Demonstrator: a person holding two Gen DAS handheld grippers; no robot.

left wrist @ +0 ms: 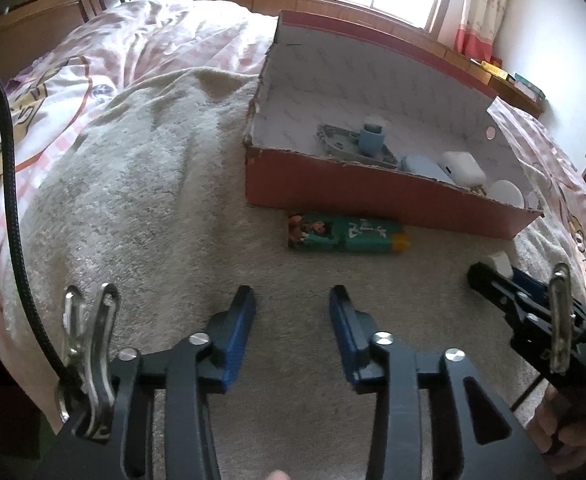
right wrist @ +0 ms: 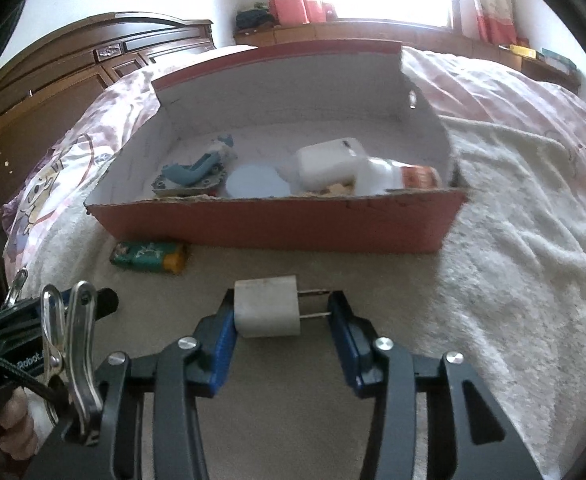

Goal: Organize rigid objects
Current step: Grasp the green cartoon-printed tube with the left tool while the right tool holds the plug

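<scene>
My right gripper (right wrist: 281, 312) is shut on a white plug adapter (right wrist: 267, 307), left finger on its body, right finger on its two prongs, a little in front of a red cardboard box (right wrist: 277, 222). The box holds a grey-blue toy (right wrist: 197, 172), a pale blue round case (right wrist: 255, 183), a white charger case (right wrist: 331, 160) and a white bottle (right wrist: 397, 178). A green lighter-like box (right wrist: 149, 257) lies on the blanket before the box's left corner. My left gripper (left wrist: 292, 312) is open and empty, short of the green box (left wrist: 347, 233). The right gripper (left wrist: 505, 276) shows at right there.
The box (left wrist: 373, 196) stands on a beige blanket (left wrist: 153, 184) over a pink bedspread (left wrist: 93, 64). A dark wooden headboard (right wrist: 53, 80) is at the back left, a window ledge (right wrist: 373, 32) with curtains behind. A black cable (left wrist: 13, 208) hangs at left.
</scene>
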